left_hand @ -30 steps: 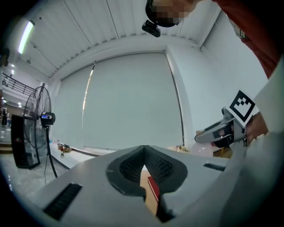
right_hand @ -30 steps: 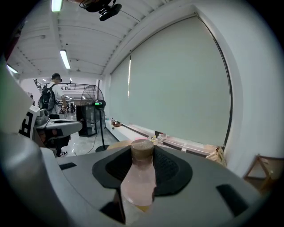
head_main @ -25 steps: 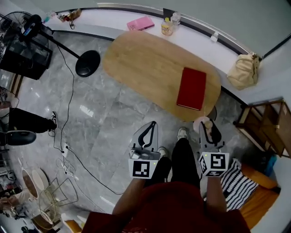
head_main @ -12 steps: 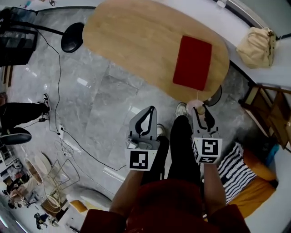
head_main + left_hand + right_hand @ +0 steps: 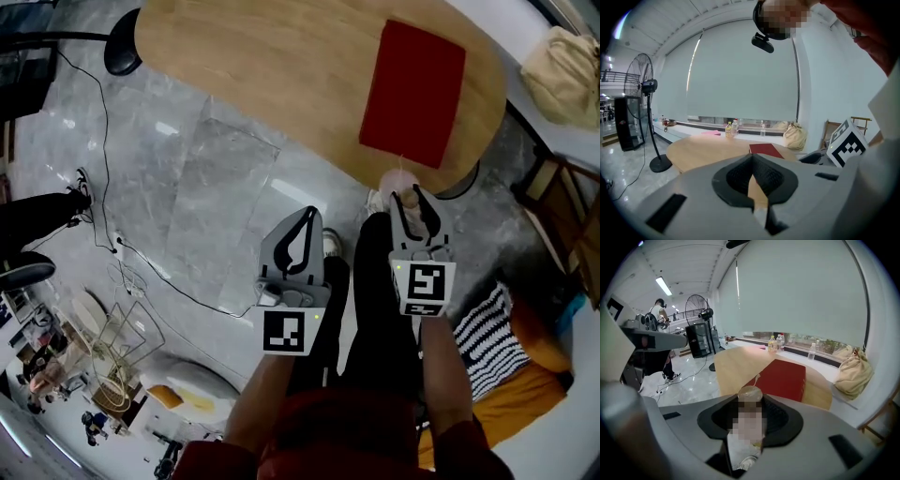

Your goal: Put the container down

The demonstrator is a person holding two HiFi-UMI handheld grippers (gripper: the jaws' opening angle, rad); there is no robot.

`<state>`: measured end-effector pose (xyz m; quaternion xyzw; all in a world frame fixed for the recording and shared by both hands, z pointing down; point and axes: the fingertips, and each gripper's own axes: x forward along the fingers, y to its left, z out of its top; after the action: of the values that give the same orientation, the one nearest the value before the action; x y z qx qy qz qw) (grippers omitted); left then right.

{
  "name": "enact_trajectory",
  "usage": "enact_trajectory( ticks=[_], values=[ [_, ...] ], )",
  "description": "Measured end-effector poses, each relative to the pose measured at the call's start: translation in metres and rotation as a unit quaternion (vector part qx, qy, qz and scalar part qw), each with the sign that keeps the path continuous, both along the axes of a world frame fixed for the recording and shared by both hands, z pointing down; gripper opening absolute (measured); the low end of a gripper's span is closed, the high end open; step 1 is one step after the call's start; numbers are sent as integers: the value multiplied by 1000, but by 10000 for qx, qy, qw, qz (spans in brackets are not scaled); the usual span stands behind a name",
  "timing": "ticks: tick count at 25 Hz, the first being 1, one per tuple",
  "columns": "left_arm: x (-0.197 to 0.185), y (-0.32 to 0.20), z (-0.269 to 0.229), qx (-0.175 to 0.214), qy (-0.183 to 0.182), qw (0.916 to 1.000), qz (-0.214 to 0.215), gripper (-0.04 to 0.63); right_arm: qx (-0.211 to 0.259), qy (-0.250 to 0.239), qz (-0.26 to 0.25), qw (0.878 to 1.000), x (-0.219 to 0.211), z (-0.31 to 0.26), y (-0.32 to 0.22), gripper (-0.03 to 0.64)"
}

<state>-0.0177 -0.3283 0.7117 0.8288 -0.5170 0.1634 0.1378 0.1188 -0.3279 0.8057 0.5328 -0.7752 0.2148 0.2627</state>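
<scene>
Right gripper point(image 5: 412, 199) grips the container point(image 5: 396, 181) at centre right; the table point(image 5: 281, 84) edge lies just above it. Left gripper point(image 5: 307, 217) is closed and empty.

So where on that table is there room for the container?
Most of the table is bare wood: the stretch left of the red book is free. A narrow strip lies between the book and the near edge, closest to the container in the right gripper. Only the book takes room.
</scene>
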Motion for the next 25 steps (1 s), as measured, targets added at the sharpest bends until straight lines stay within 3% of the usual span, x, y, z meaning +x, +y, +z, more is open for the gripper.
enact_trajectory(
  ticks=[18, 25],
  values=[
    [10, -7, 49, -179, -68, 9998, -55, 5, 545, 176, -211, 9981, -10, 57, -16, 141],
    [11, -7, 48, -175, -90, 9998, 5, 5, 404, 225, -108, 9989, -8, 60, -14, 143]
  ],
)
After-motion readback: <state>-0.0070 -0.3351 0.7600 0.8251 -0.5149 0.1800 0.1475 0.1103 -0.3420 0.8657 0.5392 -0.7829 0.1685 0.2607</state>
